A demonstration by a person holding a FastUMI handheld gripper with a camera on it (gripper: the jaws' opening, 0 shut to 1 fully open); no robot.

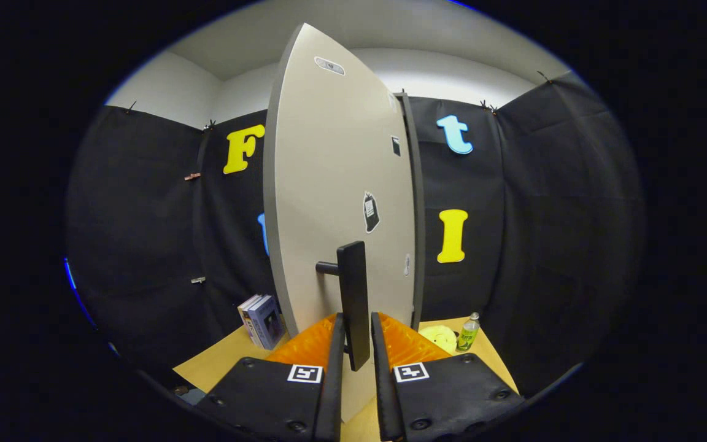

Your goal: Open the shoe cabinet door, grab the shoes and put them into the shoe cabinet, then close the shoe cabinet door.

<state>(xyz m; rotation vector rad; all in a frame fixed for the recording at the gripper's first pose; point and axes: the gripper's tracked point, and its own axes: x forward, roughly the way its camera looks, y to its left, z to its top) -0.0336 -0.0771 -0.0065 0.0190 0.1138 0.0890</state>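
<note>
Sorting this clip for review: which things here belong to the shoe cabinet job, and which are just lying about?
Part of the job:
- shoe cabinet door, swung partly open
- black door handle, between the gripper jaws, which look closed on it

Lying about:
- books, left of the door
- green bottle, right of the door
- round yellow object beside the bottle

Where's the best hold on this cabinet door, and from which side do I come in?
Take the black handle bar, not the door panel's thin edge. It stands upright off the panel on a short post, so come straight on with a finger either side. The gripper already straddles its lower end; whether the fingers press it is unclear.
</note>
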